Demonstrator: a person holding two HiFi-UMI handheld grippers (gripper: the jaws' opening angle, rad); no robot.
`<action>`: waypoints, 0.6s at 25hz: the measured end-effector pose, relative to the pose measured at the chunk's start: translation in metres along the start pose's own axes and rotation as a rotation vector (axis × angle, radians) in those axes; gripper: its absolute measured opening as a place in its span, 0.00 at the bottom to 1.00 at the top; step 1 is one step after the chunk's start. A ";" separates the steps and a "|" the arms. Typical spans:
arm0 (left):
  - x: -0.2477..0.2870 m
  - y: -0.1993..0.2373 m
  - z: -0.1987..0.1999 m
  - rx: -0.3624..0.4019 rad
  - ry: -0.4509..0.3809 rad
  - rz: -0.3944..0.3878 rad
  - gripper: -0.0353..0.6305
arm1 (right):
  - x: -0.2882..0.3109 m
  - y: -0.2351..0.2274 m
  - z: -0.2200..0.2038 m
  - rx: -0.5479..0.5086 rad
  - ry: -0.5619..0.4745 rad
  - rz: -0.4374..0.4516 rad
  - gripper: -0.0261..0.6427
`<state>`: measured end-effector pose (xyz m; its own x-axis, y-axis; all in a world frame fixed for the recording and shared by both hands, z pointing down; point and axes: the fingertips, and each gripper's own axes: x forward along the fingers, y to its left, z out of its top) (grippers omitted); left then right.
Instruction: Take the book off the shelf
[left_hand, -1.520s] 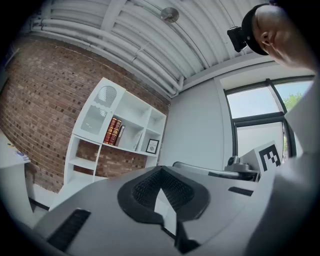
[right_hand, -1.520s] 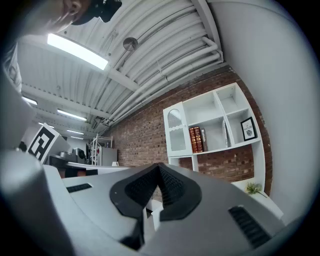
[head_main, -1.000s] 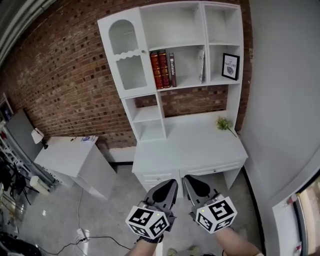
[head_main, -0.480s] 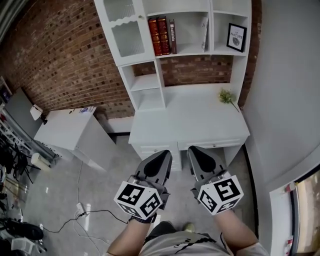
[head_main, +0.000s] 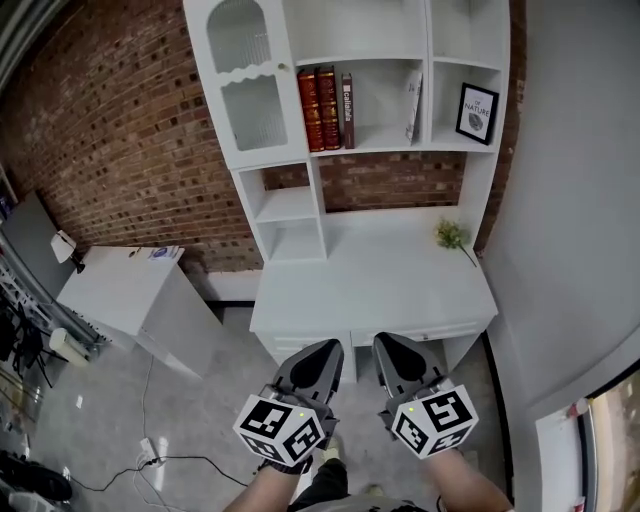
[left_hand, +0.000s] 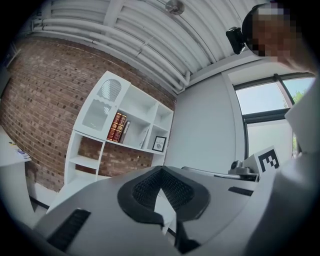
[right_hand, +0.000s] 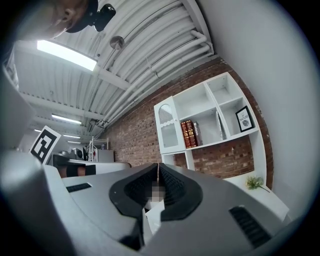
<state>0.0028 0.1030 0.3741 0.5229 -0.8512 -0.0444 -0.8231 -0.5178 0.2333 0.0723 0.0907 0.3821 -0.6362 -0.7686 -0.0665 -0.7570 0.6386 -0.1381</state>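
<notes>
Three books (head_main: 327, 108) stand upright on the middle shelf of a white hutch (head_main: 300, 205): two red ones and a thin dark one (head_main: 347, 97); a pale book (head_main: 413, 105) leans further right. They also show in the left gripper view as books (left_hand: 119, 127) and in the right gripper view as books (right_hand: 189, 133). Both grippers are held low, well in front of the desk and far from the shelf. My left gripper (head_main: 322, 357) is shut with nothing in it. My right gripper (head_main: 390, 350) is shut and empty too.
A white desk (head_main: 370, 290) under the hutch carries a small green plant (head_main: 450, 236). A framed picture (head_main: 477, 112) stands in the right cubby. A low white cabinet (head_main: 120, 300) sits at left by the brick wall. Cables (head_main: 170, 462) lie on the floor.
The head view has shifted: the hutch dipped up and came back lower in the picture. Both grippers stay shut, side by side, at the bottom of the view.
</notes>
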 end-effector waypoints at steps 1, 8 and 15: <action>0.006 0.007 0.002 0.000 -0.003 -0.006 0.07 | 0.009 -0.003 0.000 -0.001 0.001 -0.007 0.07; 0.062 0.073 0.017 0.009 -0.015 -0.055 0.07 | 0.091 -0.028 0.002 -0.035 -0.001 -0.043 0.07; 0.110 0.145 0.040 0.001 -0.008 -0.131 0.07 | 0.182 -0.041 0.005 -0.042 -0.012 -0.092 0.07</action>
<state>-0.0683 -0.0689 0.3640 0.6240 -0.7770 -0.0824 -0.7481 -0.6246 0.2242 -0.0118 -0.0758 0.3702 -0.5624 -0.8241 -0.0670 -0.8177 0.5664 -0.1030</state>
